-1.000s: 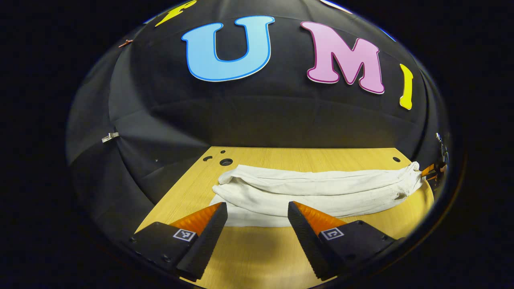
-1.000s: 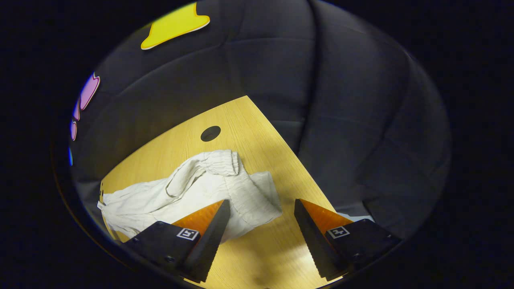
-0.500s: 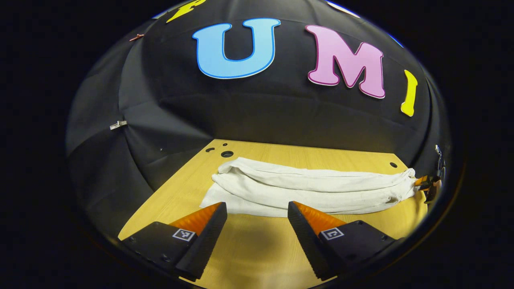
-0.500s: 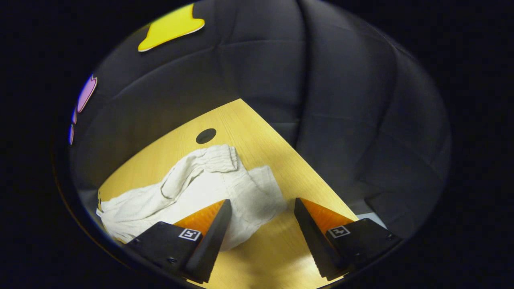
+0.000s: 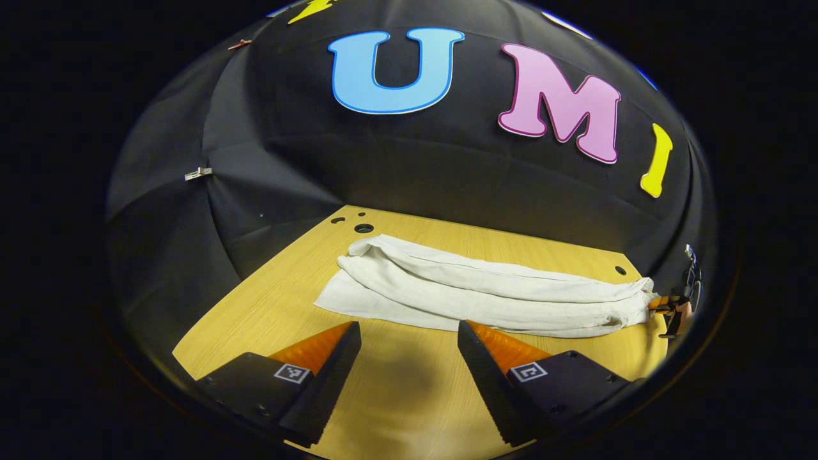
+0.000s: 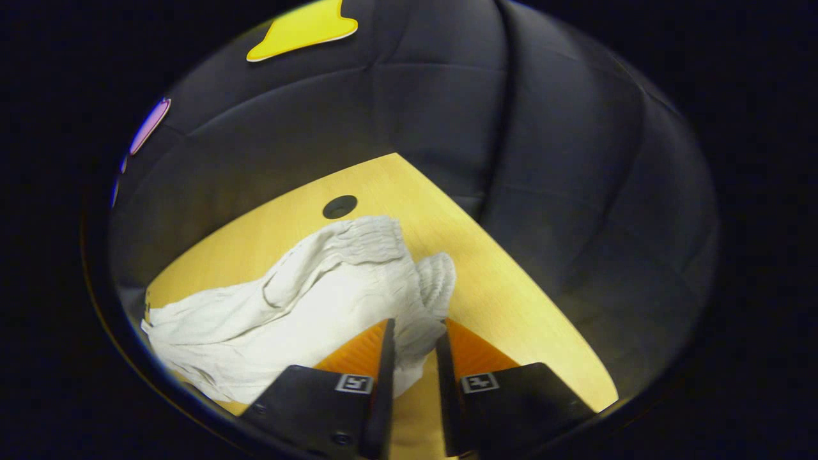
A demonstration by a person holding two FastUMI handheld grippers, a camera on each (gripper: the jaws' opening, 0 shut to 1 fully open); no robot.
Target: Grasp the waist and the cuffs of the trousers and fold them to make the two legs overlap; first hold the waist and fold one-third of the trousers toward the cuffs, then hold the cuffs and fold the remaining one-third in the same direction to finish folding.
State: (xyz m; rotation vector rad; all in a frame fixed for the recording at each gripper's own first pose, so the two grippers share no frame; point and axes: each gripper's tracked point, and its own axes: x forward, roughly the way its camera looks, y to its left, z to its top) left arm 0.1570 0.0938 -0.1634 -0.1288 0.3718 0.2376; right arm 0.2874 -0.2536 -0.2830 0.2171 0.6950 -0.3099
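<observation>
1. Ahead of the left gripper (image 5: 409, 358), beyond its fingertips, the white trousers (image 5: 473, 291) lie stretched sideways across the wooden table (image 5: 268, 300), the two legs laid one over the other.
2. The left gripper's fingers stand wide apart with only bare tabletop between them; they touch no cloth, and the near edge of the trousers lies just past their tips.
3. To the far right of the left gripper, at the end of the trousers, the other gripper can be seen small at the table's edge, right against the bunched cloth.
4. Between the fingers of the right gripper (image 6: 414, 342), a gathered fold of the elastic waist (image 6: 377, 239) is pinched; the jaws are drawn narrow, both pressing on the cloth.
5. Forward and to the left of the right gripper, the rest of the trousers trails away over the table in loose ridges.
6. Straight beyond the waist from the right gripper, a round hole (image 6: 339, 206) sits in the tabletop, near the cloth but apart from it.
</observation>
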